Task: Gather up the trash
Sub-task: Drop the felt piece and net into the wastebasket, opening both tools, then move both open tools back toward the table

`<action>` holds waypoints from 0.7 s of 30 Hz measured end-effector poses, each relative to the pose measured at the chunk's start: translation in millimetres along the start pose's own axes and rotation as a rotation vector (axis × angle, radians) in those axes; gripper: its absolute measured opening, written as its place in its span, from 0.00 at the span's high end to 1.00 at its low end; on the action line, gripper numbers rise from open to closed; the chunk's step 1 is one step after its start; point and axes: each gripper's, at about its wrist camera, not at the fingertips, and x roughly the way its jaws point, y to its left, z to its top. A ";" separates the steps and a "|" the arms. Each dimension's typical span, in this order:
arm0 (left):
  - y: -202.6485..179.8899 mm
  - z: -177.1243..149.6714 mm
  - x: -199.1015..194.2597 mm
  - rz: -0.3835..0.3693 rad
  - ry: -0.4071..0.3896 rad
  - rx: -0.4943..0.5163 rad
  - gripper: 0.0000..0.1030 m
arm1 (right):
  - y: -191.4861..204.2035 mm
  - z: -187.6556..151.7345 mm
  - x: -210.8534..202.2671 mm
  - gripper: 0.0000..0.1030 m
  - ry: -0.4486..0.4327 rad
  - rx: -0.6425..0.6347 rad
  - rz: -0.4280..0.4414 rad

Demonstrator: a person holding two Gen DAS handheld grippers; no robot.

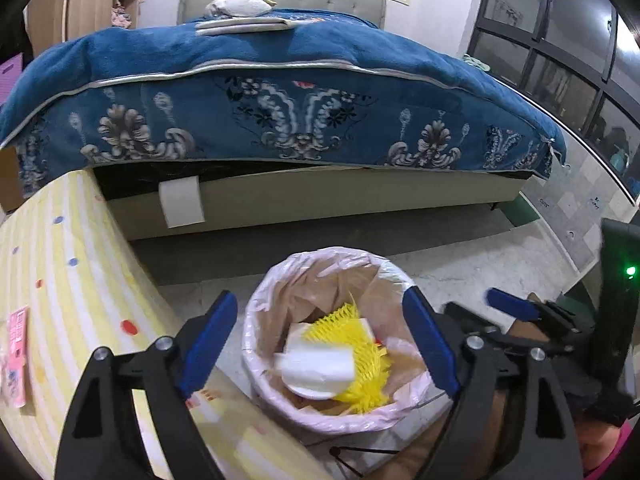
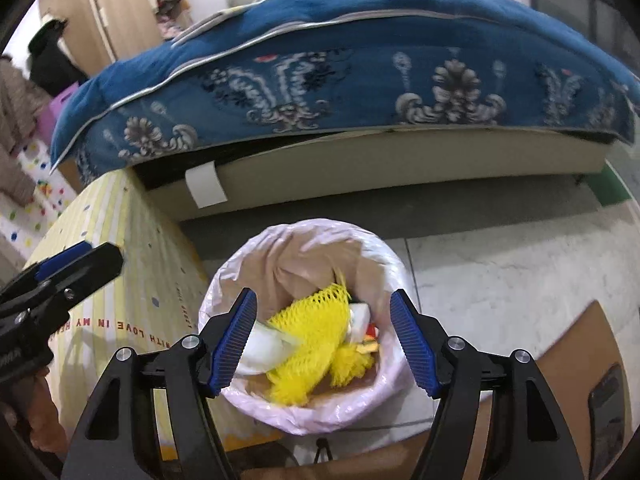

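Observation:
A trash bin lined with a pale pink bag (image 1: 256, 320) (image 2: 224, 280) stands on the floor beside a yellow striped table. Inside lie a yellow foam net (image 1: 364, 364) (image 2: 316, 336), a crushed white cup (image 1: 316, 364) and other scraps. My left gripper (image 1: 316, 344) is open and empty above the bin. My right gripper (image 2: 324, 340) is open and empty above the bin too; it also shows at the right of the left wrist view (image 1: 516, 312). The left gripper shows at the left of the right wrist view (image 2: 76, 268).
A pink packet (image 1: 16, 360) lies on the yellow striped table (image 1: 60, 280) at the left. A bed with a blue floral blanket (image 1: 280, 80) stands behind the bin. Brown cardboard (image 2: 572, 344) lies on the marble floor at the right.

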 end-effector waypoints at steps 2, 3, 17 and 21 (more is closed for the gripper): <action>8.9 -4.1 -11.7 0.015 -0.011 -0.013 0.20 | -2.5 -3.9 -9.8 0.33 0.000 0.016 0.004; 12.9 -7.1 -18.2 0.027 -0.018 -0.018 0.20 | -1.3 -6.5 -16.5 0.33 -0.001 0.013 0.009; 65.2 -71.1 -123.1 0.184 -0.057 -0.122 0.19 | 80.9 -23.9 -82.5 0.33 -0.051 -0.183 0.097; 79.2 -88.5 -149.6 0.221 -0.075 -0.149 0.18 | 106.7 -29.9 -90.4 0.33 -0.056 -0.234 0.132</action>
